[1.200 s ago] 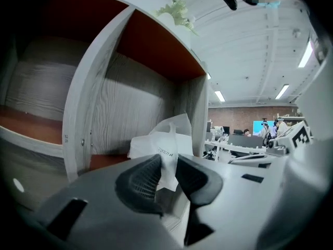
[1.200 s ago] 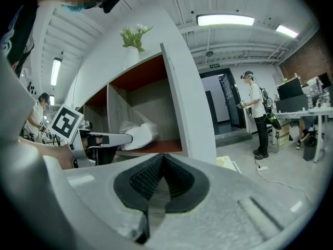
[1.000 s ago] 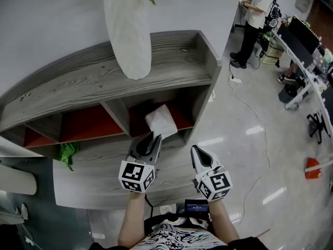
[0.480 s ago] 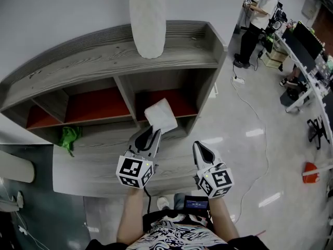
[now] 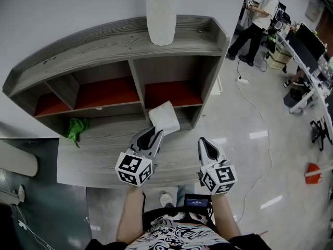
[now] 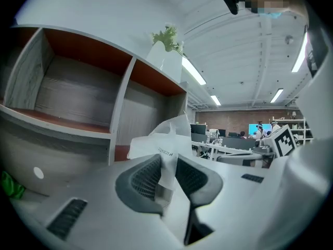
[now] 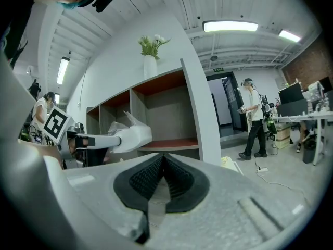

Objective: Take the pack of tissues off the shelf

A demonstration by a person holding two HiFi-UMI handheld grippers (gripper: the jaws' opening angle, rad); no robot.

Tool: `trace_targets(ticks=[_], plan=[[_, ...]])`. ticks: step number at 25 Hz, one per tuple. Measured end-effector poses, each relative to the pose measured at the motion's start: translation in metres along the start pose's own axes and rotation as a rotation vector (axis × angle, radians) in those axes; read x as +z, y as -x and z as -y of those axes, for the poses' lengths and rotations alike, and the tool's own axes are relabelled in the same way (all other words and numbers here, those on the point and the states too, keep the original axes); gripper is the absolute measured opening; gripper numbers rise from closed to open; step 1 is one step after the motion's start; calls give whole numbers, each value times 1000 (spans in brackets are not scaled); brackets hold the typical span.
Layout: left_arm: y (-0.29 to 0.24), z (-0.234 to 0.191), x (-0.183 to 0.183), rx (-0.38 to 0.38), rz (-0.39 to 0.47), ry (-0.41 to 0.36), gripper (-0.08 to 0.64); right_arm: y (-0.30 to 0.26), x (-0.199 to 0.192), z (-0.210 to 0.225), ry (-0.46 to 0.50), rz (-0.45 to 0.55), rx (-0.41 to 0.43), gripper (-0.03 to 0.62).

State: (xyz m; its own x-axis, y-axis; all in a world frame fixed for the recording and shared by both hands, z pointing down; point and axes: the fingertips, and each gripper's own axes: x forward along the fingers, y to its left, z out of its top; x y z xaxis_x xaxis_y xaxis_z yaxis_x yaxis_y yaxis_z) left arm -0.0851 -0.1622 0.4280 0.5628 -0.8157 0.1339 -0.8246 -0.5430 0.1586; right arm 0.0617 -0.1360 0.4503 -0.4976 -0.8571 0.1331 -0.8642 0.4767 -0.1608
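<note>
A white pack of tissues (image 5: 165,119) in a thin plastic wrap hangs just in front of the grey wooden shelf (image 5: 104,43), level with its right red-backed compartment (image 5: 171,94). My left gripper (image 5: 152,138) is shut on the pack's near edge. In the left gripper view the pads (image 6: 147,177) pinch the wrapper flap of the pack (image 6: 162,139), which stands up beyond the left gripper (image 6: 167,173). My right gripper (image 5: 204,145) hovers to the right over the lower ledge, shut and empty. Its jaws meet in the right gripper view (image 7: 162,180), where the pack (image 7: 132,134) shows at left.
A white vase (image 5: 160,14) with a plant stands on the shelf top. A green object (image 5: 76,129) lies on the lower ledge (image 5: 93,158) at left. A person (image 5: 256,17) stands at back right near desks with monitors (image 5: 304,40). A cable (image 5: 255,113) runs over the glossy floor.
The pack has come out of the right compartment toward me, still held in the left gripper. The right gripper has kept its place beside it.
</note>
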Motion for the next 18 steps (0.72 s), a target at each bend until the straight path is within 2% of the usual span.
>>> trace_targets(ticks=[9, 18], plan=[[33, 11, -8, -77, -4, -19, 78, 17, -3, -3, -9, 13, -42, 5], [45, 7, -10, -77, -4, -28, 78, 12, -7, -15, -12, 12, -24, 5]])
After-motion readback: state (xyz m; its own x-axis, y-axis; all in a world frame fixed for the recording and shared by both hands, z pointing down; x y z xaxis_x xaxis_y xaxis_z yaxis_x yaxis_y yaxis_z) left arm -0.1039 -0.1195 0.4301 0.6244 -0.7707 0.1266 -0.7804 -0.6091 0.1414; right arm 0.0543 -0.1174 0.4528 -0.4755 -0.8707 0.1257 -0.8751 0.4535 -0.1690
